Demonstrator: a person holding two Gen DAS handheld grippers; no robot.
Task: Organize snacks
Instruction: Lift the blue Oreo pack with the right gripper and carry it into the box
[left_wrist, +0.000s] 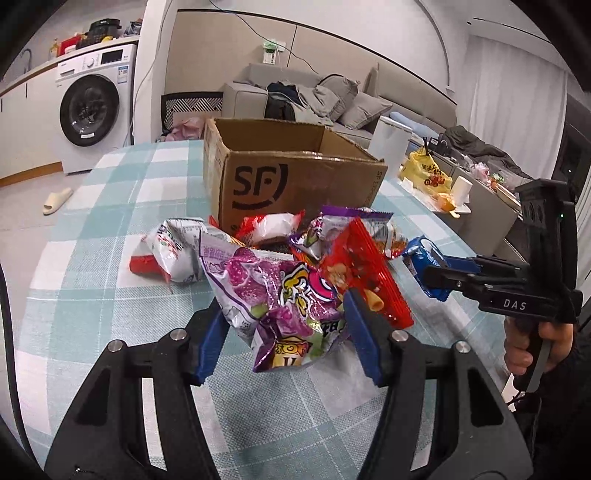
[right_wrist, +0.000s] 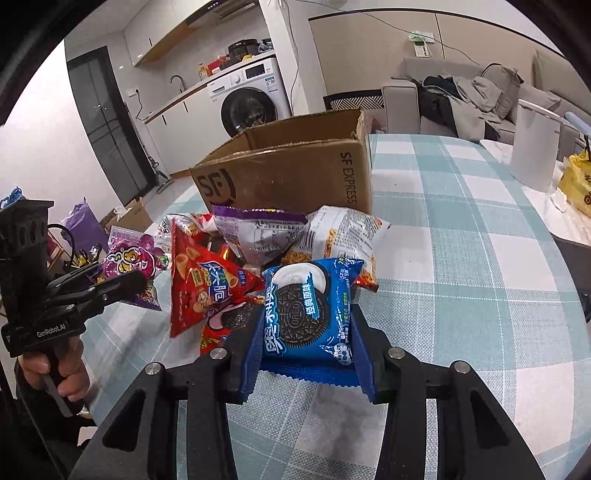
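Left gripper (left_wrist: 284, 332) clenches the purple snack bag (left_wrist: 273, 299); right gripper (right_wrist: 306, 354) clenches the Oreo pack (right_wrist: 308, 314), both near the tabletop (right_wrist: 461, 258) edge, before the cardboard box (right_wrist: 291, 173).

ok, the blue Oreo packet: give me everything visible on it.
The Oreo packet is a small glossy blue foil wrapper with crimped, zigzag ends, printed with a dark sandwich cookie, white cream and white Chinese lettering. It stands roughly upright, slightly tilted, label toward the right wrist camera. The right gripper pinches it from both sides, blue pads pressed against its edges. It sits at the near edge of the snack pile, ahead of the cardboard box; whether it clears the checked tablecloth is unclear.
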